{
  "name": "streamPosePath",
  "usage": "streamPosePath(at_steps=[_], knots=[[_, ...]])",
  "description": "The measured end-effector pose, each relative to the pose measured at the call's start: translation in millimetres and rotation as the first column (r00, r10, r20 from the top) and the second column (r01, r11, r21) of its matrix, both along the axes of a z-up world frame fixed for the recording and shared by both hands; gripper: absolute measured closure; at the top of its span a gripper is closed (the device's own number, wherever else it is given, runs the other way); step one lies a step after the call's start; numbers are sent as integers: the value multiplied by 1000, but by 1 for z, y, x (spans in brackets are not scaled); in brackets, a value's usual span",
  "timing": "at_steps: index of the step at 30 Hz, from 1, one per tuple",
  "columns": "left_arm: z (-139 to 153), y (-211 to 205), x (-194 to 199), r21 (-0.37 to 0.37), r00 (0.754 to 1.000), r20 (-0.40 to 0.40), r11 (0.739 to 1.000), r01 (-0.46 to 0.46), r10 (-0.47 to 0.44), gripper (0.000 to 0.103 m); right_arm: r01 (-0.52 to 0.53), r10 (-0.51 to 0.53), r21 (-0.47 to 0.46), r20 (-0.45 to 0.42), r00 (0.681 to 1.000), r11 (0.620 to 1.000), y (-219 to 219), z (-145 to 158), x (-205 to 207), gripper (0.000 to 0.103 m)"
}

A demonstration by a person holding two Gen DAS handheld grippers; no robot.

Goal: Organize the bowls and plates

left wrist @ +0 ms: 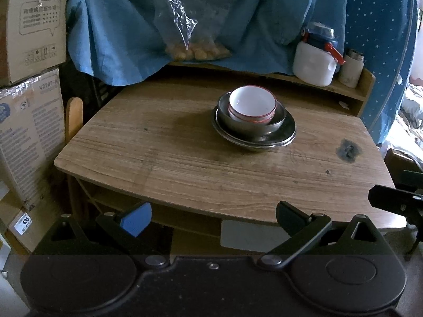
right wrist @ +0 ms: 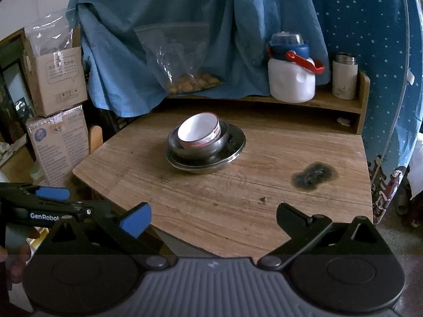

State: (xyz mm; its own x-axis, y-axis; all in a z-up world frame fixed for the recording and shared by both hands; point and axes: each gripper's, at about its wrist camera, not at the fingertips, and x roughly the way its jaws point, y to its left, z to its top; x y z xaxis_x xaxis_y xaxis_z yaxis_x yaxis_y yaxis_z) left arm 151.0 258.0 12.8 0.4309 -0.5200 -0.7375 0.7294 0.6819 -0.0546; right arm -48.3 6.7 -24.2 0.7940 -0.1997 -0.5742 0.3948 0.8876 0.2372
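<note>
Both sets of jaws stand wide and hold nothing: the left gripper [left wrist: 212,219] and the right gripper [right wrist: 212,219] hover at the near edge of the surface [right wrist: 238,211], well short of the dishes.

The white bowl [right wrist: 198,131] with its red rim sits on top of the stack, nested in a metal bowl [right wrist: 223,142], which rests in turn on the metal plates [right wrist: 238,142]. How many plates lie under it I cannot tell for certain; two rims seem to show. In the right wrist view the white bowl looks tipped, its mouth leaning to one side instead of lying level in the metal bowl.

The white bowl is probably ceramic or enamel: stiff, smooth, likely to chip if knocked against steel. Its rim stands clear above the metal bowl, so a pinch across that wall, one finger inside and one outside, seems the best hold. The metal pieces look thin, light and slippery, and may slide on each other; their rims are the only parts thin enough to grip.

Behind the stack, a raised shelf [right wrist: 330,100] carries a white jug [right wrist: 290,82], a flask [right wrist: 343,79] and a bag of snacks [right wrist: 185,60]. A dark burn mark [right wrist: 313,175] lies to the right of the stack.
</note>
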Motion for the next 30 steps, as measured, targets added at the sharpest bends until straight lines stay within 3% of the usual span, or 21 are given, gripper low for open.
streamPosePath(at_steps=[30], knots=[[6, 12, -12, -10, 1000, 19, 1000, -1, 1, 2, 14, -14, 6, -10, 1000, 1000, 4, 0, -14, 0]])
